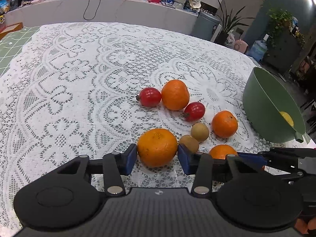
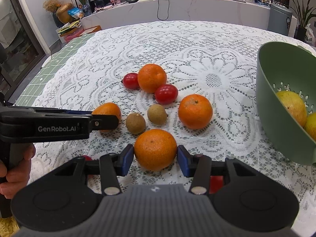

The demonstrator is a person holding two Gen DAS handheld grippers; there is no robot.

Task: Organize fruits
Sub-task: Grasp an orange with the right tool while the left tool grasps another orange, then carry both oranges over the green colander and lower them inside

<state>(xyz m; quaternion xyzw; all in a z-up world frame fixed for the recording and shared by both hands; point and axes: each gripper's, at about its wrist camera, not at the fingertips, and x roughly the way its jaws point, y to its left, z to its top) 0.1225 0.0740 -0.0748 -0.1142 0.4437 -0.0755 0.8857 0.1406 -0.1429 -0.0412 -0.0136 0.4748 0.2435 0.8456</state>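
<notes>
White lace covers the tabletop (image 2: 197, 39), with a long counter and potted plants behind. Loose fruit lies mid-cloth; a green colander bowl (image 2: 280, 75) stands at the right edge, already holding yellow fruit (image 2: 292, 106).

Your left gripper (image 1: 157, 156) has its jaws around the nearer-left orange (image 1: 157, 147) — the blue pads sit against its two sides, so read it as clamped. Your right gripper (image 2: 156, 156) grips a second orange (image 2: 155, 149) in the same way, pads touching both flanks. Both fruits appear to rest on the cloth, at the near side of the cluster.

Step in hand, as judged: two grasps made, lift not yet begun. The next move calls for raising each orange clear of the two small brown fruits (image 2: 135, 123) just beside them, then carrying rightward over the bowl rim before you part the jaws — one hand at a time, since your grippers sit close together.

Orientation: each orange is nearly round, with no marked long axis. The right one's stem dimple faces up and slightly away; the left one's I cannot tell.
</notes>
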